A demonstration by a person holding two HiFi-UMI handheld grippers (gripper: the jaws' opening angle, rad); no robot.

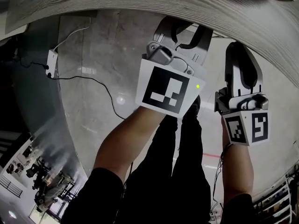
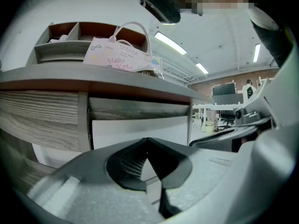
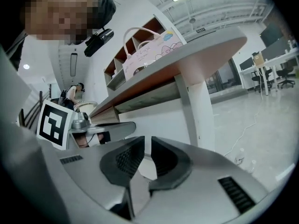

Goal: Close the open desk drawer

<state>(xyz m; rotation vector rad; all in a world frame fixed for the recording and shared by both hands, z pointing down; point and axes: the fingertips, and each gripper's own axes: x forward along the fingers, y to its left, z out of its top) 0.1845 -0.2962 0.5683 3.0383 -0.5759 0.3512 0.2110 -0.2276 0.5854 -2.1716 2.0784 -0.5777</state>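
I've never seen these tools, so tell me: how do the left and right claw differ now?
The left claw has its tips touching; the right claw shows a narrow slit between its tips. The left claw faces the desk front squarely; the right claw views the desk at an angle, past its leg. Both hold nothing and point up from below the desk top.

Pink handled bag [image 2: 122, 55] on grey wood-grain desktop [image 2: 93, 76]; compartmented wooden organiser [image 2: 70, 37] behind it, seemingly at its 10 o'clock.

Left gripper [image 2: 148, 141] closed, right gripper [image 3: 145, 146] (empty) ajar
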